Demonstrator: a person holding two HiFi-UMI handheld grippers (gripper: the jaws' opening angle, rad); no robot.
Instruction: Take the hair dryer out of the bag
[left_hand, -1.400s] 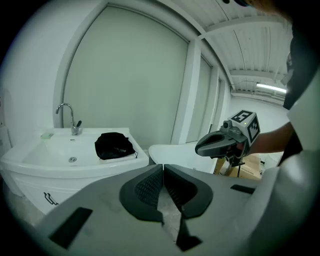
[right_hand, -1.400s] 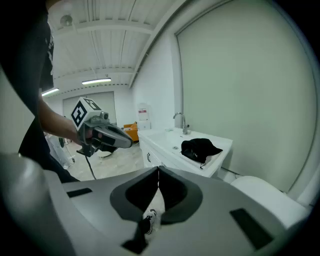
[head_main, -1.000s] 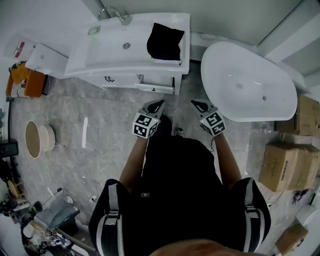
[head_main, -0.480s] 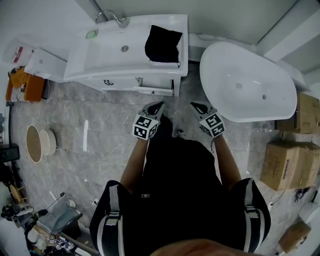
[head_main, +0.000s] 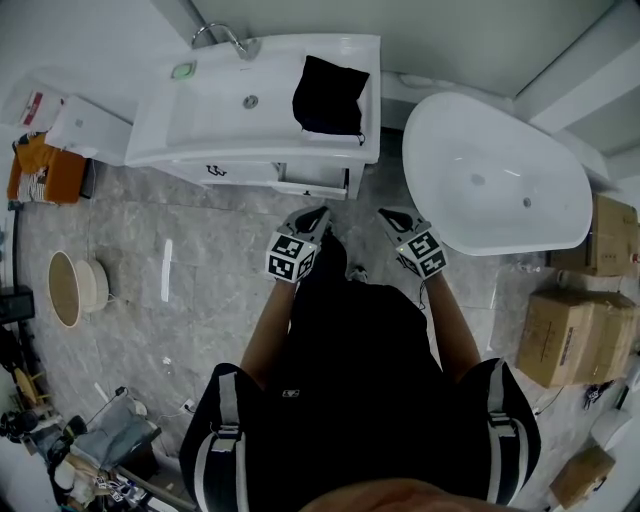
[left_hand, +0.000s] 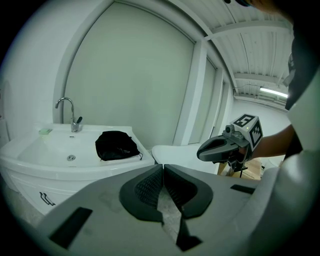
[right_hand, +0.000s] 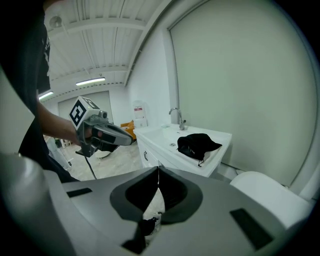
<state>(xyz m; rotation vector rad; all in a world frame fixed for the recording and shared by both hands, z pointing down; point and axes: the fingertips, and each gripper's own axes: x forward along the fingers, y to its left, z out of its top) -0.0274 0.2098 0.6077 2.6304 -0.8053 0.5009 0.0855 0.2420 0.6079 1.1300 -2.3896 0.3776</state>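
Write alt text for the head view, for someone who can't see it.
Seen from above, a person holds a left gripper and right gripper, both shut and empty, toward a white sink with a black bag on its right end. A white tub stands to the right, boxes at the far right.

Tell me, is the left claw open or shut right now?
Shut. In the left gripper view, the left claw's two jaws meet at their tips, and nothing is caught between them.
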